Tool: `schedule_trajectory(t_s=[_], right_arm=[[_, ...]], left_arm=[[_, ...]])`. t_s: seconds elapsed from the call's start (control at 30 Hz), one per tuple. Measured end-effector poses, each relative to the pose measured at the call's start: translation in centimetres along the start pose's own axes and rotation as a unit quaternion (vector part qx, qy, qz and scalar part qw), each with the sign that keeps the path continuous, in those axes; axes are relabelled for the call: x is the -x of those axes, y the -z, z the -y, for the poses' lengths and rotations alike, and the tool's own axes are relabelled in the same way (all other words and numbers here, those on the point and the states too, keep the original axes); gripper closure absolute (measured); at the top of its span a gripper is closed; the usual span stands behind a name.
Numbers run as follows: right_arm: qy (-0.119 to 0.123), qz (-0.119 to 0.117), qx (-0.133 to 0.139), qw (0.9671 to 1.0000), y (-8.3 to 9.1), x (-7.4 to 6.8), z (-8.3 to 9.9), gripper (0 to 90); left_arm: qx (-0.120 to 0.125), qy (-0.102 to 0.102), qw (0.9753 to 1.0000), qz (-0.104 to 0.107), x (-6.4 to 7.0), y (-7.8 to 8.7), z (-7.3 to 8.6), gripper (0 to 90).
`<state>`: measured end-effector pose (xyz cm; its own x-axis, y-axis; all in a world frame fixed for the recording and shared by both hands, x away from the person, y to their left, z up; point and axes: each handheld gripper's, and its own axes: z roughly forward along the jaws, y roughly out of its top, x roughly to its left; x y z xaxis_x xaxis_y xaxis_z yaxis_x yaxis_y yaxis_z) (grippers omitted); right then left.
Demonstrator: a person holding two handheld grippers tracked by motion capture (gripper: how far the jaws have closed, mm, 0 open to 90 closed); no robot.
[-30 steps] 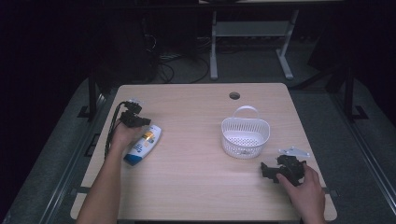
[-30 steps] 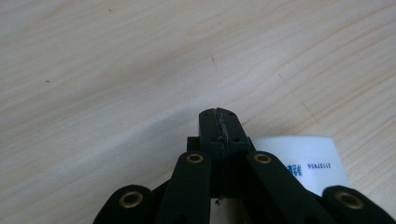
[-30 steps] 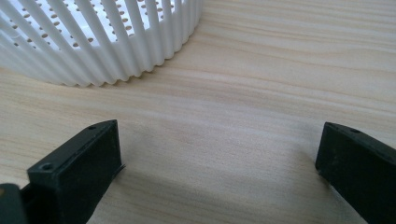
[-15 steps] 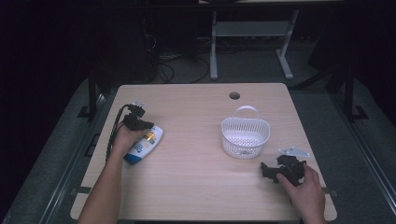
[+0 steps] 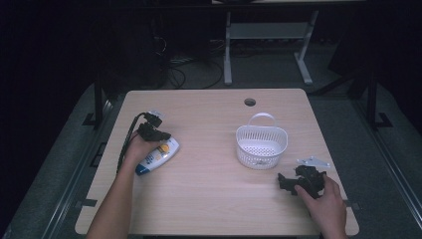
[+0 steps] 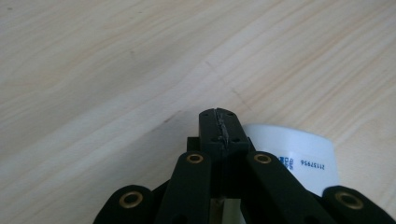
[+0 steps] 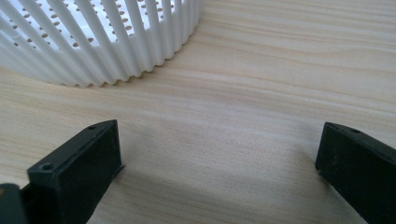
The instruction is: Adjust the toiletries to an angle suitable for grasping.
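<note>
Left gripper: we see its jaws pressed together with nothing between the tips, held over the white tube.
Tube: we find it flat on the table, near the left edge, running diagonally; in the left gripper view its white end lies just beside and below the closed tips.
Right gripper: we see its jaws spread wide, low over bare wood near the right front corner.
Basket: we place it just ahead of the right gripper, apart from it.
Open room: we see a broad bare stretch of table between tube and basket.
</note>
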<state>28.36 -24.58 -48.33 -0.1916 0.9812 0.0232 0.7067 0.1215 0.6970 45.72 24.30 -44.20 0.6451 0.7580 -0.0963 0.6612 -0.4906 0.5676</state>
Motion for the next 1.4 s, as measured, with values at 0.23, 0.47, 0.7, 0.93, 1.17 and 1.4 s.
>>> schedule_trajectory(t_s=[0.23, 0.47, 0.7, 0.93, 1.17, 1.4], right_arm=[[0.0, 0.0, 0.0, 1.0, 0.0, 0.0, 0.0, 0.0], [0.0, 0.0, 0.0, 1.0, 0.0, 0.0, 0.0, 0.0], [0.0, 0.0, 0.0, 1.0, 0.0, 0.0, 0.0, 0.0], [0.0, 0.0, 0.0, 1.0, 0.0, 0.0, 0.0, 0.0], [0.0, 0.0, 0.0, 1.0, 0.0, 0.0, 0.0, 0.0], [0.0, 0.0, 0.0, 1.0, 0.0, 0.0, 0.0, 0.0]], left_arm=[[-0.01, -0.009, 0.9998, 0.012, 1.6, -0.2, 0.1, 90.0], [-0.011, -0.018, 0.9994, 0.029, 2.9, -0.1, 0.3, 90.0], [-0.006, -0.026, 0.9988, 0.041, 4.4, 0.1, 0.7, 90.0], [-0.008, -0.04, 0.9982, 0.045, 5.5, 0.3, 0.9, 90.0], [-0.007, -0.048, 0.9972, 0.057, 6.8, 0.8, 1.8, 90.0], [-0.011, -0.057, 0.9965, 0.061, 7.5, 1.4, 2.4, 90.0]])
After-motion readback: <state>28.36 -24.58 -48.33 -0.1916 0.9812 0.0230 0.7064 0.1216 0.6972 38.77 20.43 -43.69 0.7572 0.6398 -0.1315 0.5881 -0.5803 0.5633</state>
